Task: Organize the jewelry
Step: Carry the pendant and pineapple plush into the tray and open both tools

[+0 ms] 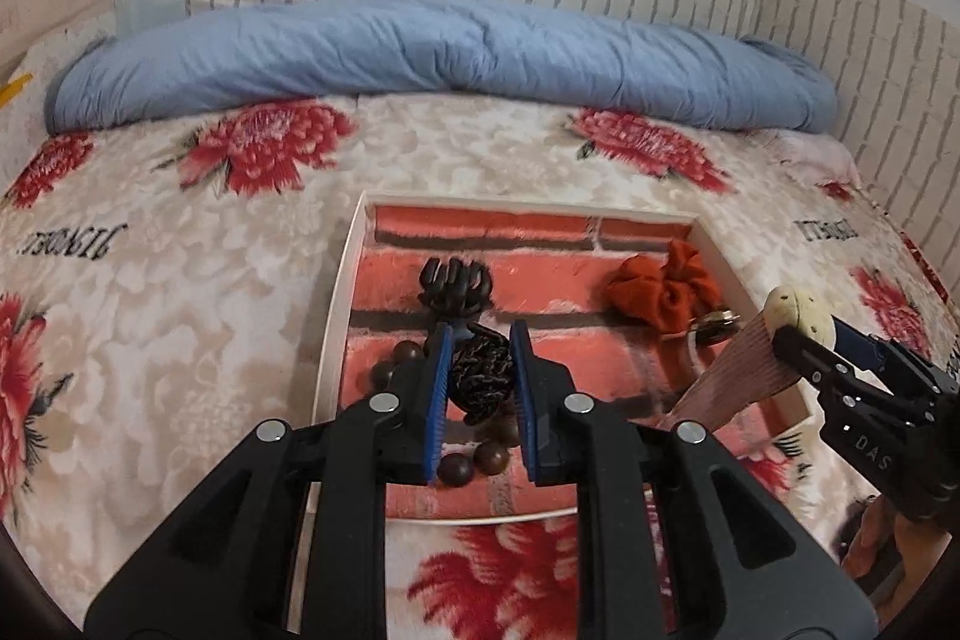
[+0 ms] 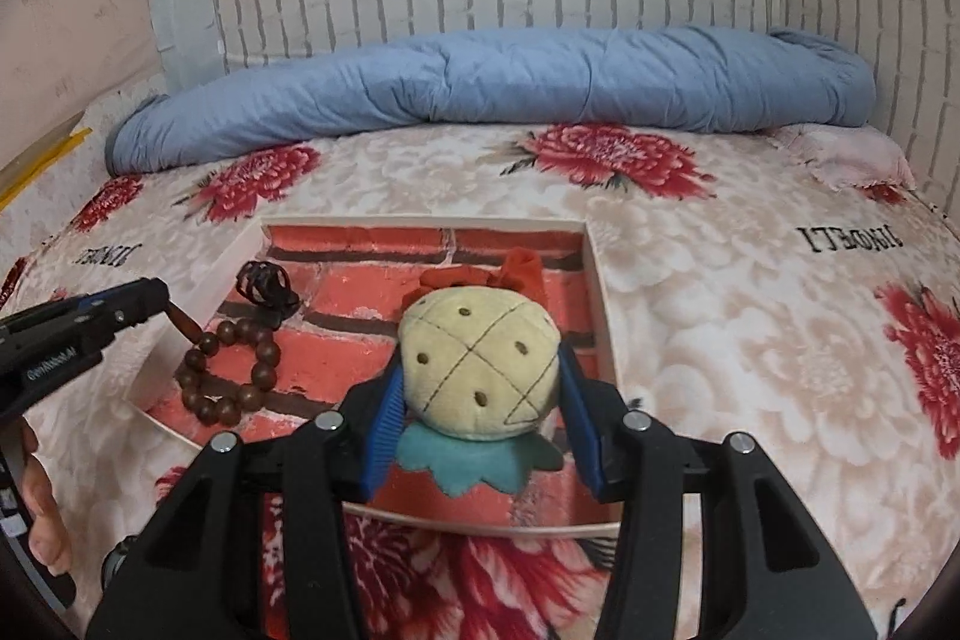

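A: Between the right gripper's (image 2: 480, 388) pads sits the plush pineapple (image 2: 480, 370), pinched at its sides, hanging just above the brick-print tray (image 2: 594, 280).

B: And the left gripper (image 1: 480, 364)?

A: Nearly pressed together on a dark braided piece (image 1: 480, 379), with the wooden bead bracelet (image 2: 231, 370) dangling under its tip, over the tray's left side. Both point forward and downward.

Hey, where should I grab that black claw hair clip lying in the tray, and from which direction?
Probably best to grip the black claw hair clip across its body, coming down from above. It lies alone on the tray floor near the far left corner, teeth curling upward, with the wall close on its left. Clear floor lies to its right, so a top approach likely avoids the wall and the bead bracelet.
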{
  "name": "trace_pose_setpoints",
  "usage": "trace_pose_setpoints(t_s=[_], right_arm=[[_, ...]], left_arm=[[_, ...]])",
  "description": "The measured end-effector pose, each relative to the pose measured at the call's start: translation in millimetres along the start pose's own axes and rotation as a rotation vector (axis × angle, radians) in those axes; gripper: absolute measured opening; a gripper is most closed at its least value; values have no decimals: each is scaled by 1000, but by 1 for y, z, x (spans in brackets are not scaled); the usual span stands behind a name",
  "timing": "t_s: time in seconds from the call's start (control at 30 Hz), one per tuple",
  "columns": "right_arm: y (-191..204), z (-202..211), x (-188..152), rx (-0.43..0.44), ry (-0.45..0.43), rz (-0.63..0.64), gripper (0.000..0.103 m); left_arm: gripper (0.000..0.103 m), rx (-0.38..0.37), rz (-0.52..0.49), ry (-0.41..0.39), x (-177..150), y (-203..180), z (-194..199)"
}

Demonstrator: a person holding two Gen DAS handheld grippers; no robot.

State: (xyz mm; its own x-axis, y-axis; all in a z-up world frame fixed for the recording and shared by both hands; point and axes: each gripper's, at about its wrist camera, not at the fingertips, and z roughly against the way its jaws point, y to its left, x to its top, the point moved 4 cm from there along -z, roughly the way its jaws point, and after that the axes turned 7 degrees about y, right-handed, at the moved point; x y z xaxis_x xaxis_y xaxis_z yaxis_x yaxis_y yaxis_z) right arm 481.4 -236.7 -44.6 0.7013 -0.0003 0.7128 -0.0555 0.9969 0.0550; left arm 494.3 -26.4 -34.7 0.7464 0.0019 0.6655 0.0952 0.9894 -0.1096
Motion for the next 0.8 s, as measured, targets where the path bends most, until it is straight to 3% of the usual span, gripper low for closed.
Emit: trace_pose_setpoints(t_s=[0.6,0.8], right_arm=[[0,-44,-18,-42,84,1,49],[0,-45,-19,-25,96,-1,54]], left_arm=[[18,87,-21,91,-18,9,-46],[19,96,-32,115,-21,8,-47]])
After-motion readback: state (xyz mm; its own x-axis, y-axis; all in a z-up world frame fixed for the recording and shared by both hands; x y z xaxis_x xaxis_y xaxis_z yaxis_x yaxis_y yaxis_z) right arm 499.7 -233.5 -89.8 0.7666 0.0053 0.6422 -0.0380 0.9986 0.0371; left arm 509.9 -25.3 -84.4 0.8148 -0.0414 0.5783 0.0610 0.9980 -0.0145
